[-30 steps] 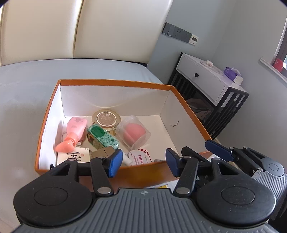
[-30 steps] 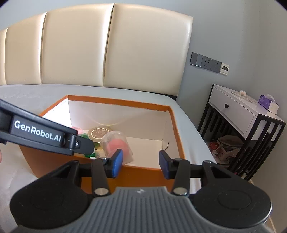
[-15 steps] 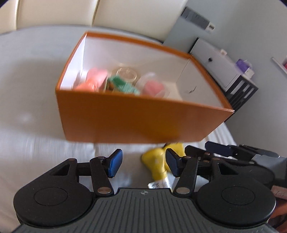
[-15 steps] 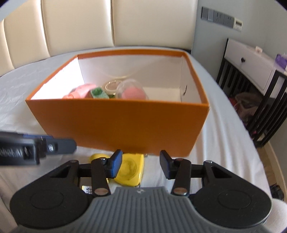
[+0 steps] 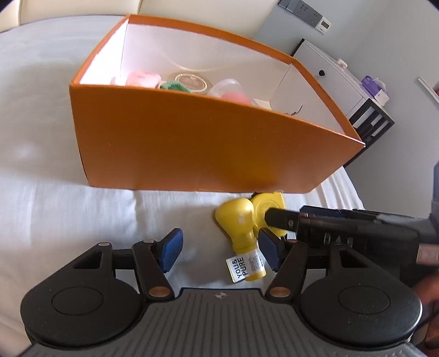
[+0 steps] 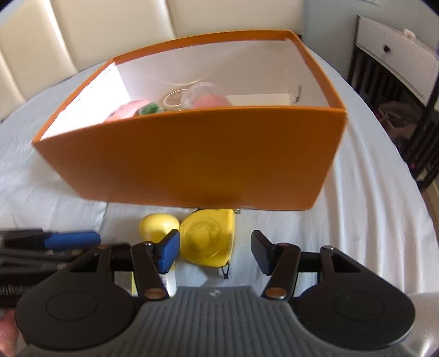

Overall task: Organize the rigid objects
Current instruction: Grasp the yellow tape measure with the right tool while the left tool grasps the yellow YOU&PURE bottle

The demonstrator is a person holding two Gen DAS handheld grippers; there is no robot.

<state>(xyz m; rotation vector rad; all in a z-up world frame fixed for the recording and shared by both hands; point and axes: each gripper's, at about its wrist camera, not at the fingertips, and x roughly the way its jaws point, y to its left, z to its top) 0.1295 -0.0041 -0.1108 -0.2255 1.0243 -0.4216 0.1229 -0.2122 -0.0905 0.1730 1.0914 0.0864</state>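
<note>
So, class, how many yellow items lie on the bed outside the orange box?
2: a yellow bottle and a yellow tape measure, side by side before the orange box. Others may be hidden.

This is a bedroom in a home. The work surface is a bed (image 6: 378, 208) made up with a pale, faintly wrinkled sheet, and behind it rises a padded headboard (image 6: 90, 30) of cream upholstered panels. To the side stands a white nightstand (image 5: 337, 79) with one drawer and a dark knob, on a black slatted frame (small things lie on its top, among them a purple packet (image 5: 370, 82) too small to identify). The walls are plain light grey, and a bank of wall switches (image 5: 299, 8) with a small white thermostat panel (image 5: 324, 25) is mounted beside the headboard.
</note>
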